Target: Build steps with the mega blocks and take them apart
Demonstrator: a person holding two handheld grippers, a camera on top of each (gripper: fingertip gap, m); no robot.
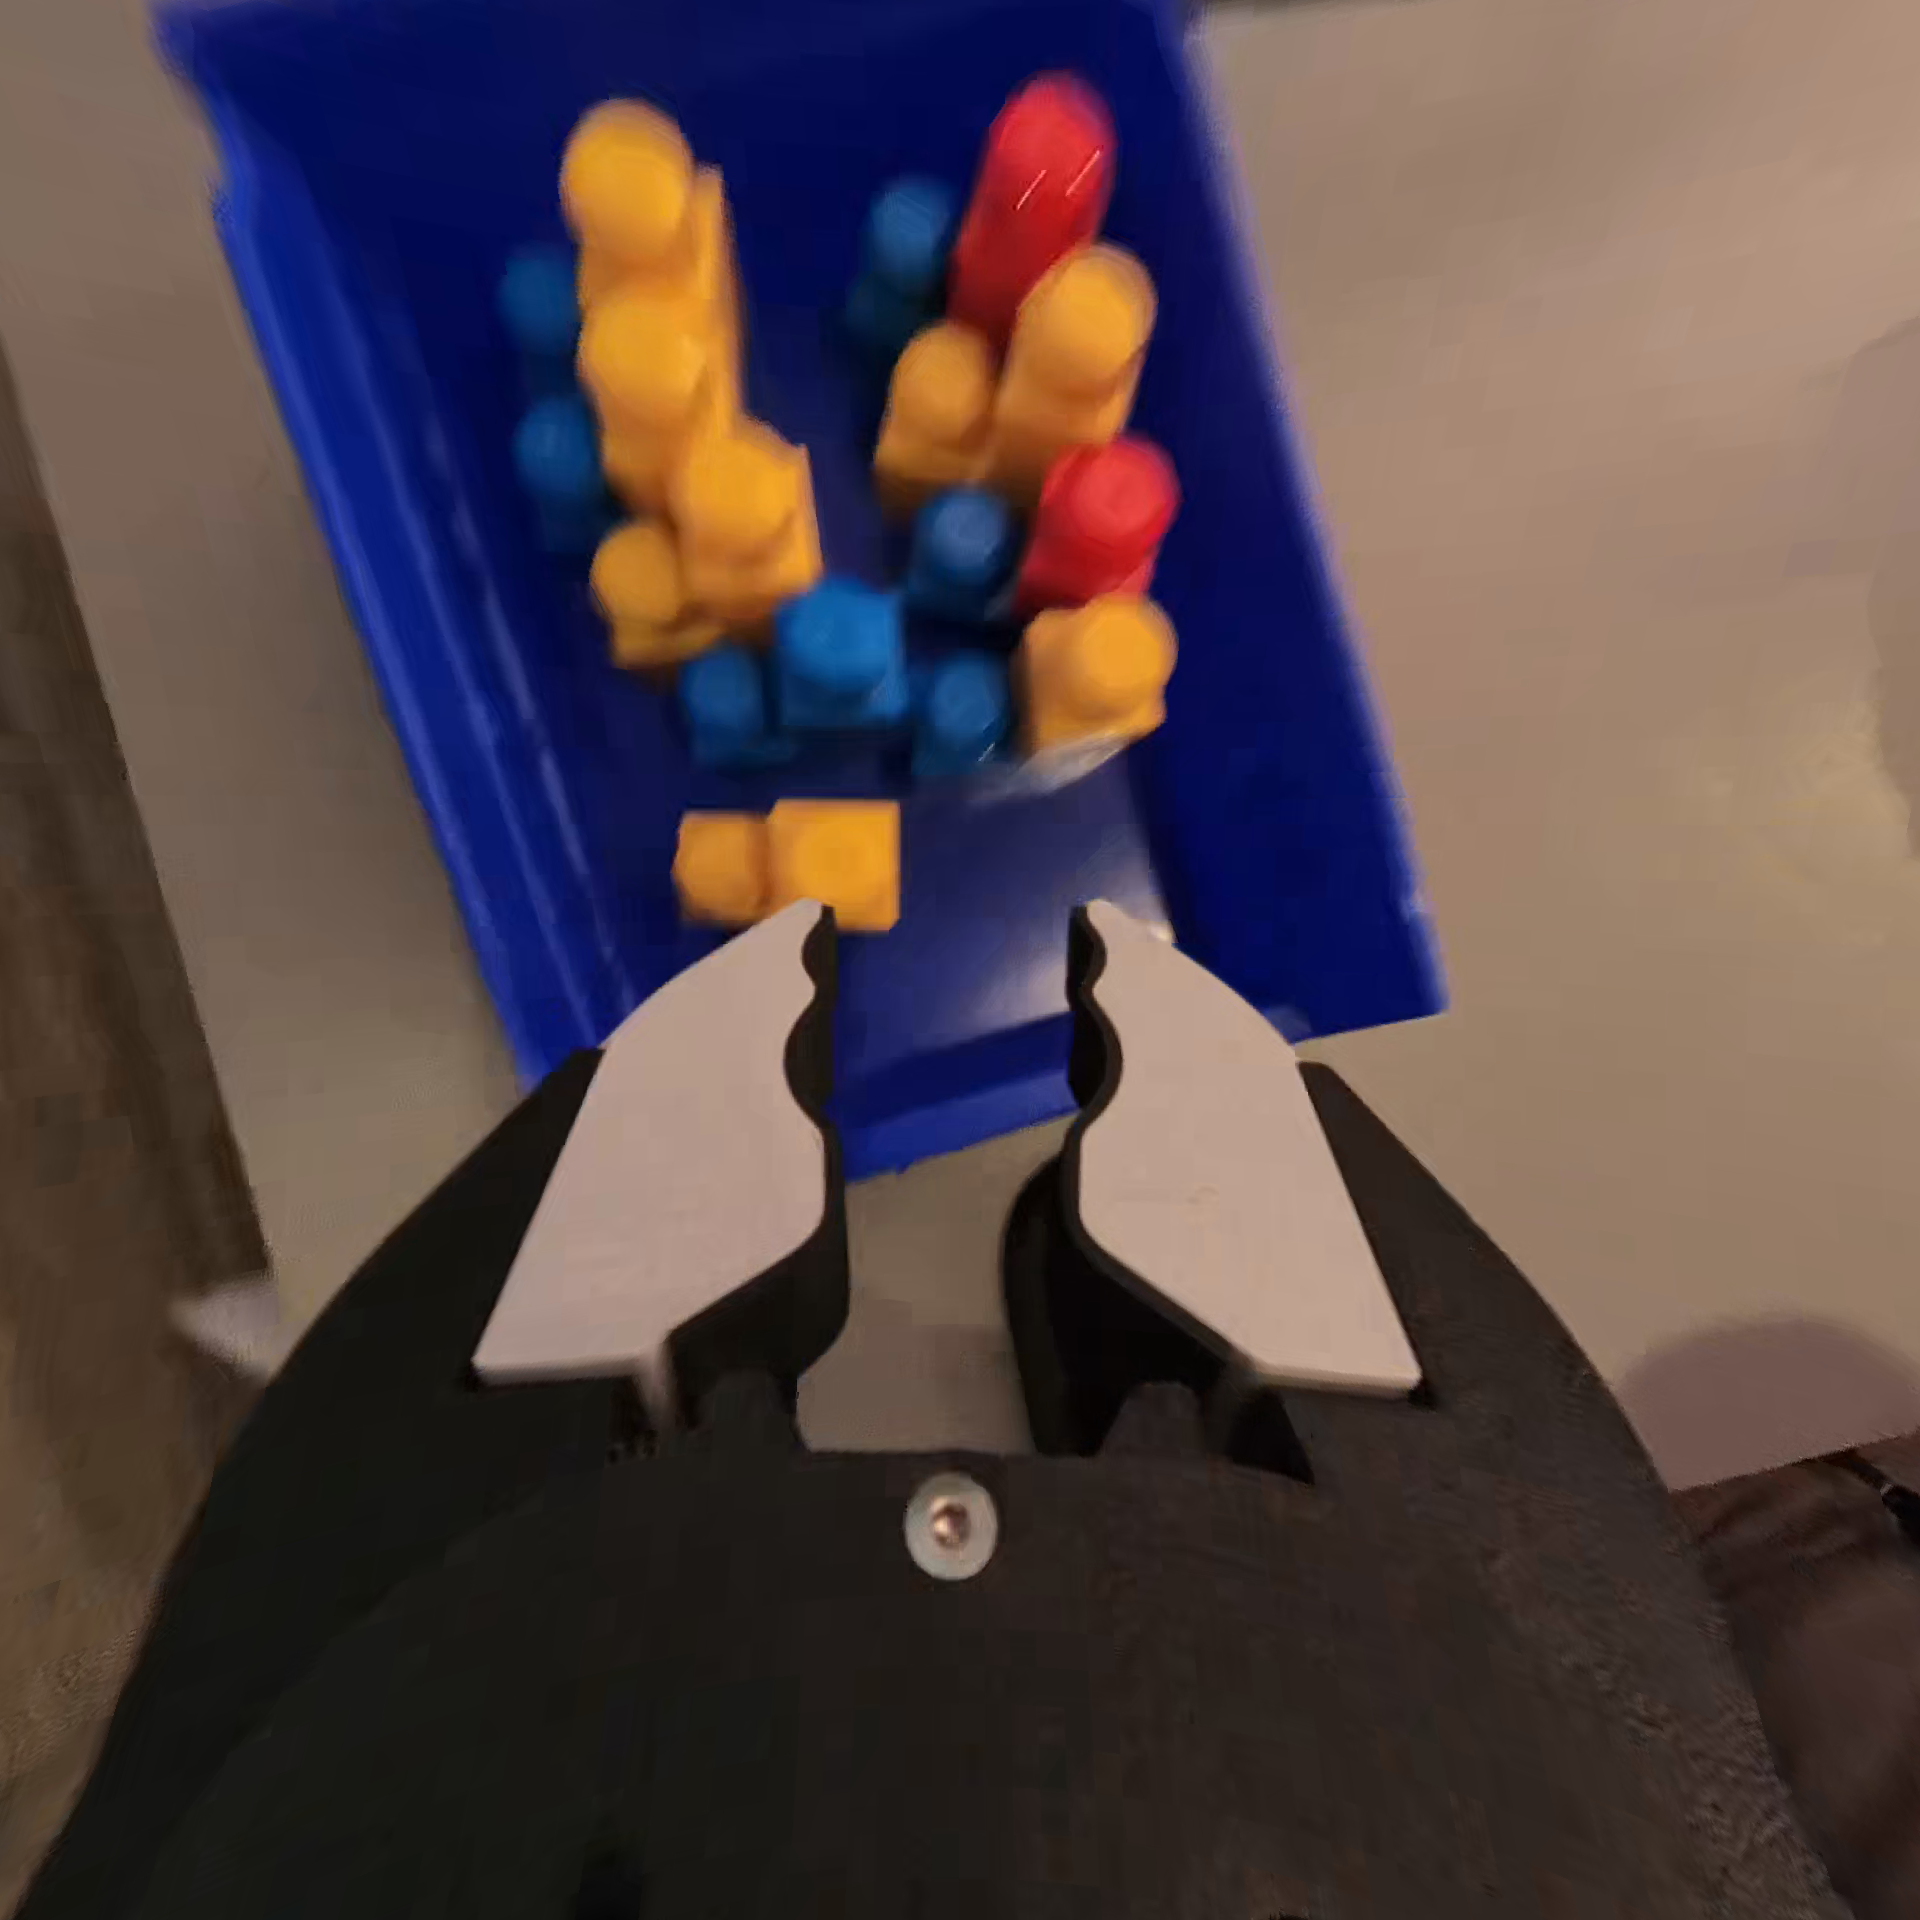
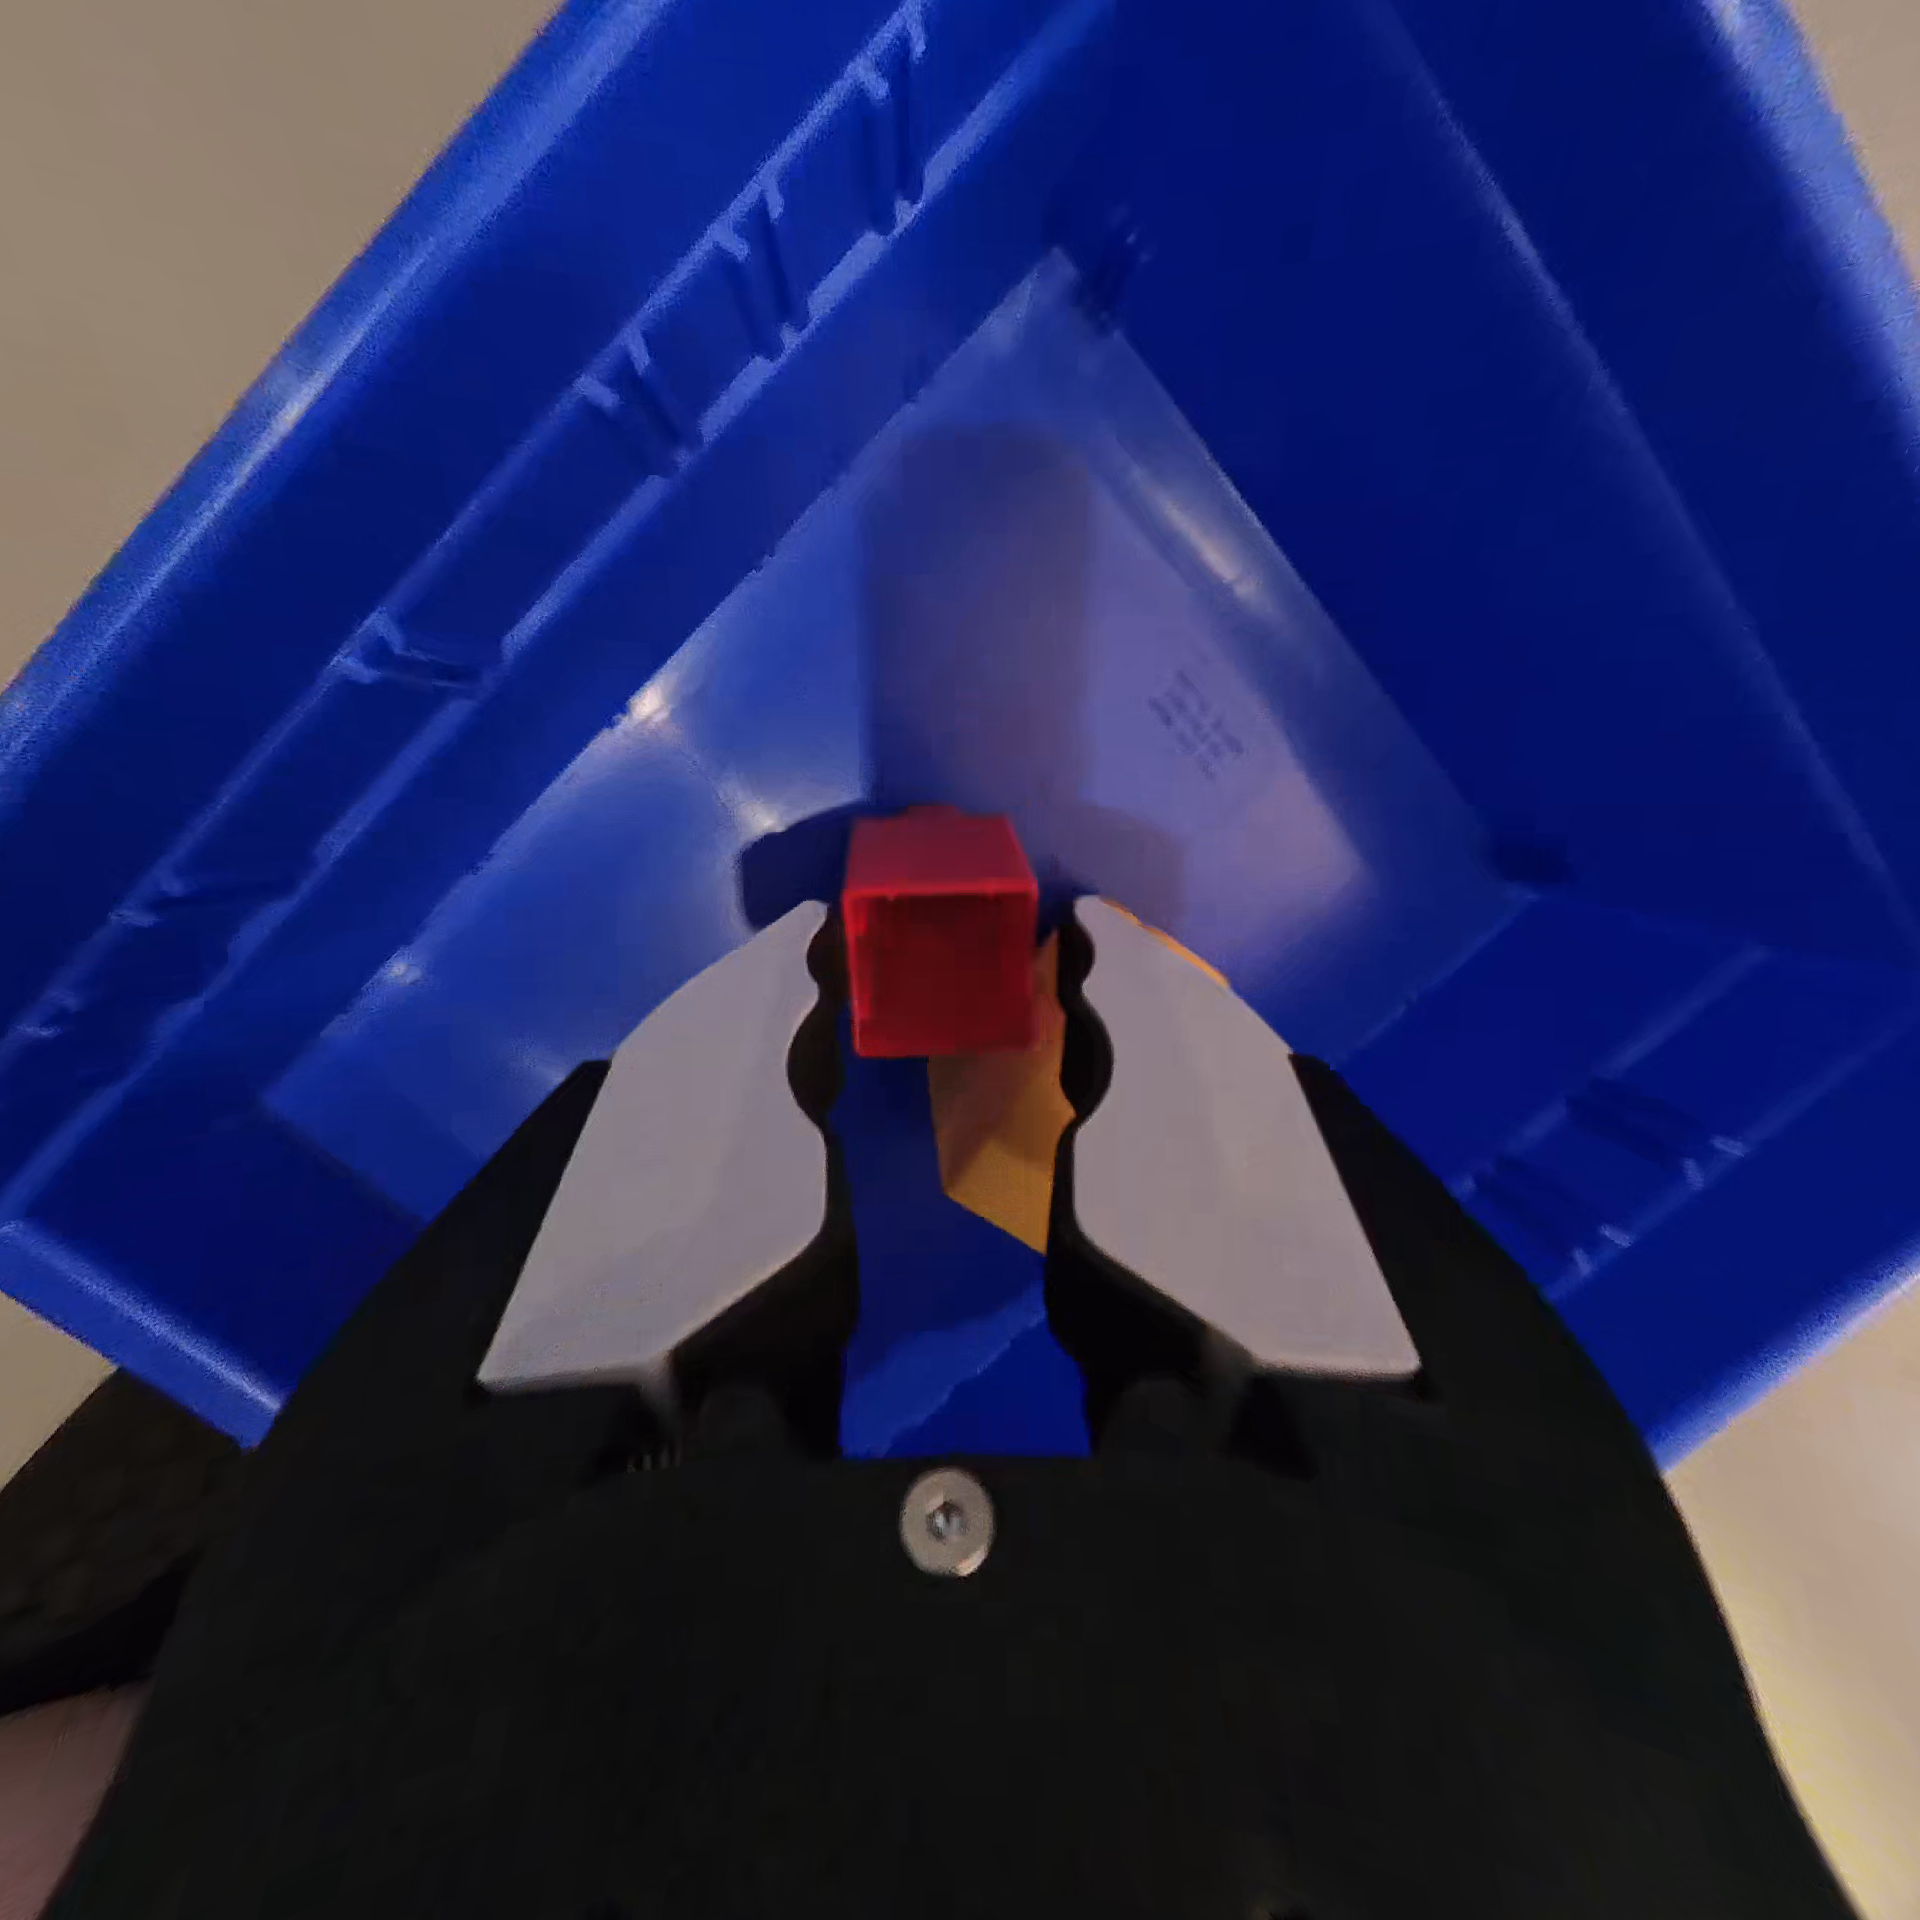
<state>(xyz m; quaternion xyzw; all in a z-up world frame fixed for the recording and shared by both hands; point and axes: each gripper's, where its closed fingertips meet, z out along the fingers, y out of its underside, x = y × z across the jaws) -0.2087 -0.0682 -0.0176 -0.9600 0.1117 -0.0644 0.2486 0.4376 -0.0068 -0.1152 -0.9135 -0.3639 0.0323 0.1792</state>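
**Blue bin, blocks in two views**

Blue plastic bin [image 1: 1299, 644] on a pale tabletop [image 1: 1610, 364], crowded with blurred mega blocks. Left to right in the left wrist view: a tall yellow stack [image 1: 665, 353], small blue blocks [image 1: 831, 665] in the middle, another yellow stack [image 1: 1049, 384], red blocks [image 1: 1101, 520] on the right. Nearest, a low yellow block [image 1: 821, 857] just beyond the left fingertip. Left gripper [image 1: 948, 914] hovering over the bin's near wall, fingers parted with a clear gap, nothing between them.

Right wrist view: a blue bin [image 2: 520, 582] filling the frame, bare floor far ahead. Right gripper [image 2: 943, 914] low inside, a red block [image 2: 935, 945] between its tips, close against the left finger; whether actually gripped, cannot tell. Yellow block [image 2: 997, 1153] just behind, against the right finger.
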